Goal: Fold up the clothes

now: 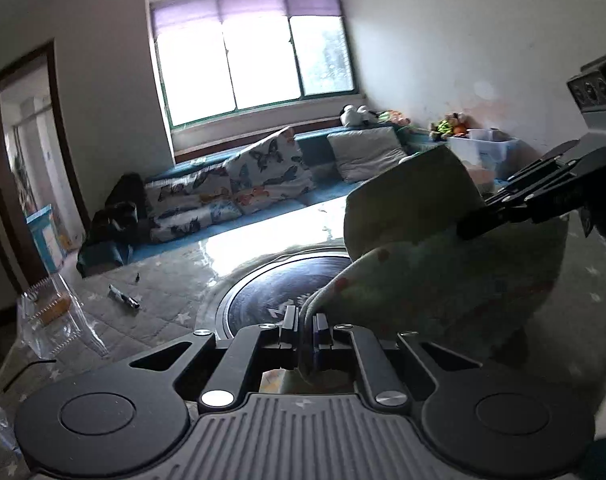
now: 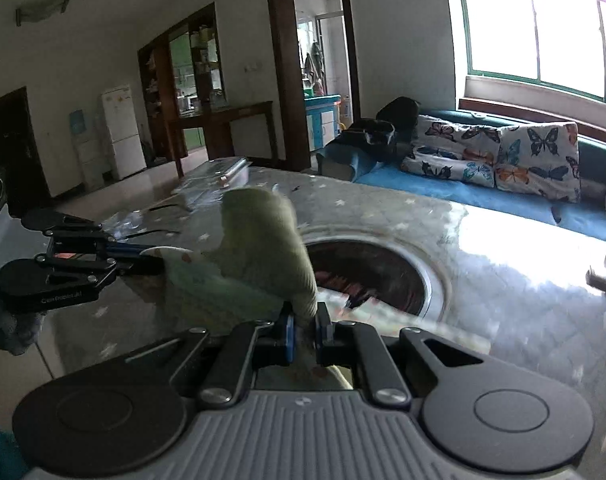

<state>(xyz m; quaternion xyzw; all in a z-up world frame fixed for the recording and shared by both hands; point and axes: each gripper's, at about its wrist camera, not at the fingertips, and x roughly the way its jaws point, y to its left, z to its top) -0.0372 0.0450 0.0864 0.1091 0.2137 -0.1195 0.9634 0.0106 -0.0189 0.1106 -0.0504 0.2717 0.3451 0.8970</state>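
Left gripper (image 1: 305, 322): jaws pressed together on one edge of a pale green garment (image 1: 443, 264) with small red spots; the cloth passes between the pads and back under the body of the tool.

Right gripper (image 2: 303, 322): jaws likewise pinched on another edge of the same garment (image 2: 263, 248), a fold of it rising in a soft hump just ahead of the fingers.

Garment: stretched in the air between the two grippers, clear of the table as far as can be seen; its lower part hangs out of view.

Table (image 1: 163, 280): below and ahead of both grippers, under a grey star-printed cover, with a dark round inset (image 2: 367, 272) at its middle. A clear plastic bag (image 1: 51, 320) lies to the left of the left gripper; a small pen-like object (image 1: 123, 300) beyond it.

Risks, judged:
- Both holds appear to sit near the hem; a sharp pull apart could draw the cloth out of one pinch.
- Uneven heights would likely lay the fold crooked.
- The slack hump may crease when lowered.
- The trailing cloth could catch the rim of the inset or drag the bag.
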